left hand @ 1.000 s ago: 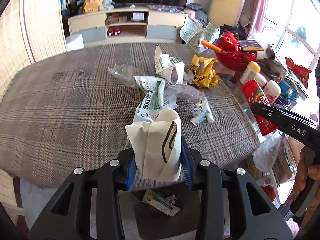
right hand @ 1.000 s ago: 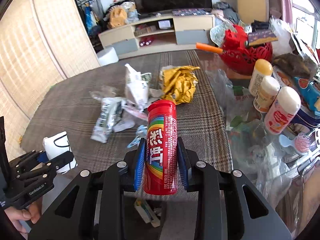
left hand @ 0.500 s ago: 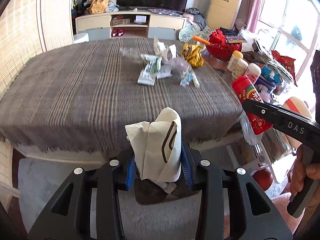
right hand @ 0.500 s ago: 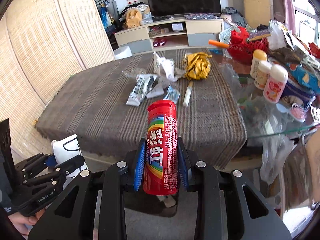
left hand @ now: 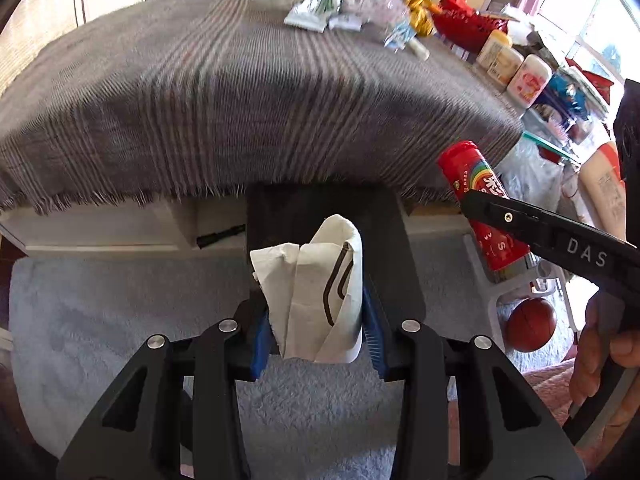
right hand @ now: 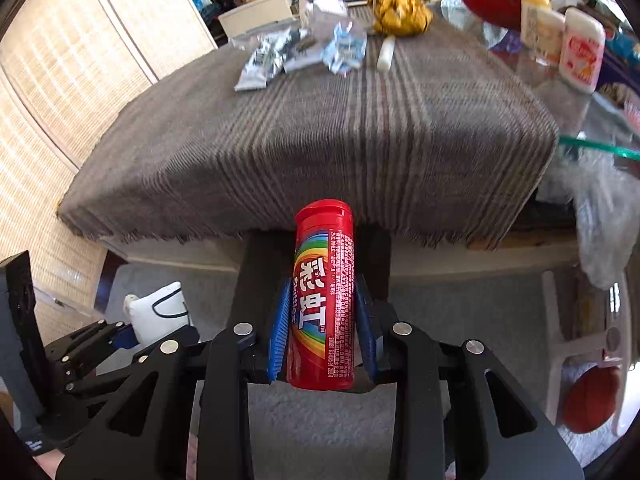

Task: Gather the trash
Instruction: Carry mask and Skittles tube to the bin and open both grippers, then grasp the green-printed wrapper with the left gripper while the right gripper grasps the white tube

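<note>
My left gripper (left hand: 316,320) is shut on a crumpled white paper bag (left hand: 316,292) with dark handle lines; it also shows in the right wrist view (right hand: 158,316). My right gripper (right hand: 324,320) is shut on a red Skittles tube (right hand: 325,296), also seen in the left wrist view (left hand: 484,204). Both are held low in front of the table edge, above a dark bin (left hand: 384,240) on the floor. More wrappers (left hand: 320,10) and a gold foil wad (right hand: 400,8) lie on the far part of the plaid tablecloth (left hand: 200,92).
White bottles (left hand: 512,66) and a red basket (left hand: 464,20) stand at the table's right side. A grey rug (left hand: 100,312) covers the floor. A reddish ball (left hand: 530,324) lies under a white rack at right. A woven screen (right hand: 60,80) stands at left.
Both grippers have pulled back from the table and dropped below its edge, still holding the bag and the tube. The view now looks at the table's front edge and the floor.
</note>
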Available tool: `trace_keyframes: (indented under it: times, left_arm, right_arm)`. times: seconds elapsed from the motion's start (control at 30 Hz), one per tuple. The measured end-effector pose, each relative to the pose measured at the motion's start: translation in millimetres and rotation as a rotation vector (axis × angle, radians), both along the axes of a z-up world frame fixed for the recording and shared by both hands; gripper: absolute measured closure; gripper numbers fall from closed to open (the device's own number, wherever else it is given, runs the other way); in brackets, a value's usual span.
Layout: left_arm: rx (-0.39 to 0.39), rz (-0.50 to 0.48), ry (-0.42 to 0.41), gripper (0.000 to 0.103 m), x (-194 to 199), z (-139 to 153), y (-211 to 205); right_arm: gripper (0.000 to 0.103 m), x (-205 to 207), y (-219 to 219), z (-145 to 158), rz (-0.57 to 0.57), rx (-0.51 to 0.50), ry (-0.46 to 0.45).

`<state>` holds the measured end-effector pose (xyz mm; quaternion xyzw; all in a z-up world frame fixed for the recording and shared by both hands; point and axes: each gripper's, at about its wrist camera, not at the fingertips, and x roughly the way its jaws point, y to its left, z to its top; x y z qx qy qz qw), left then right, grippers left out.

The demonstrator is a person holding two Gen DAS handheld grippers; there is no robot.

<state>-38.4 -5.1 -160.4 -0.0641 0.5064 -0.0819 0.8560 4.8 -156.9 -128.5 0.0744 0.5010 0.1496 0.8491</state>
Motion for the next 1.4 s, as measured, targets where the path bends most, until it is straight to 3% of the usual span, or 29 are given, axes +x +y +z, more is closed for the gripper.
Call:
trace_keyframes:
  times: [0.27, 0.4, 0.53, 0.6, 0.67, 0.7, 0.73, 0.77, 0.87, 1.13, 1.4]
  left_arm:
    - [0.010, 0.002, 0.073, 0.066, 18, -48, -5]
    - [0.007, -0.005, 0.088, 0.065, 23, -59, -8]
    - [0.009, 0.006, 0.086, 0.055, 28, -60, -6]
    - [0.000, 0.023, 0.095, 0.053, 30, -61, -3]
    - [-0.010, 0.041, 0.096, 0.038, 29, -59, 2]
    - [-0.009, 0.049, 0.091, 0.035, 28, -58, 4]
    - [-0.003, 0.058, 0.086, 0.027, 26, -56, 6]
    - [0.002, 0.065, 0.080, 0.019, 25, -53, 7]
    - [0.000, 0.073, 0.063, 0.008, 20, -44, 12]
    - [0.012, 0.069, 0.032, 0.008, 9, -7, 18]
    - [0.007, 0.069, -0.058, 0.008, 18, 56, 28]
  right_arm:
    - [0.072, 15, 14, -47, 0.023, -0.007, 0.082]
    - [0.071, 23, 19, -60, 0.031, 0.001, 0.120]
    - [0.070, 29, 19, -65, 0.012, 0.008, 0.124]
    - [0.056, 31, 17, -64, 0.002, 0.010, 0.125]
    - [0.044, 31, 15, -62, -0.011, 0.001, 0.115]
    - [0.035, 31, 14, -60, -0.018, -0.002, 0.108]
    - [0.031, 30, 12, -58, -0.023, -0.003, 0.102]
    - [0.020, 29, 10, -56, -0.028, -0.008, 0.095]
    - [0.003, 26, 4, -47, -0.037, -0.038, 0.069]
    - [0.003, 26, -27, -6, -0.092, -0.030, 0.037]
    - [0.003, 28, -47, 54, -0.098, -0.056, -0.071]
